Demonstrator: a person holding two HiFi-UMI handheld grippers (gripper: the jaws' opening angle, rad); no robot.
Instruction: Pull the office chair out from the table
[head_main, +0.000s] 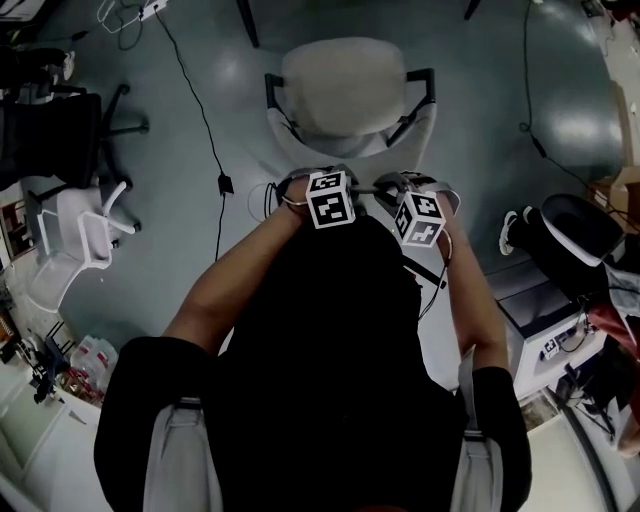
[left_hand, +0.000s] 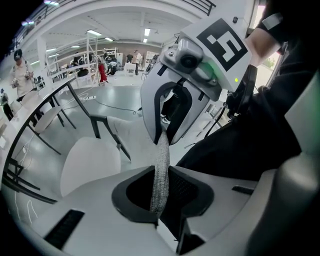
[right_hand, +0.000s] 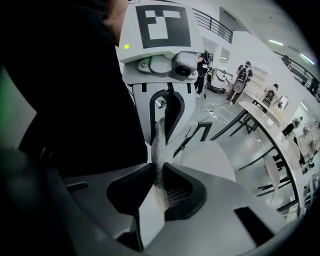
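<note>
The office chair (head_main: 345, 85) stands on the grey floor (head_main: 200, 230) straight ahead of the person, its pale seat facing away and its dark armrests (head_main: 420, 95) on either side. Two dark counter legs (head_main: 246, 22) show just beyond it at the top edge of the head view, and the seat sits clear of them. Both tools grip the top of the backrest (left_hand: 161, 160) side by side. The left tool (head_main: 318, 190) pinches the grey mesh edge between its pads, and the right tool (head_main: 415, 208) does the same just beside it. Each tool's view shows the strip of mesh clamped edge-on. A black cable (head_main: 212, 140) trails across the floor to the left of the chair.
</note>
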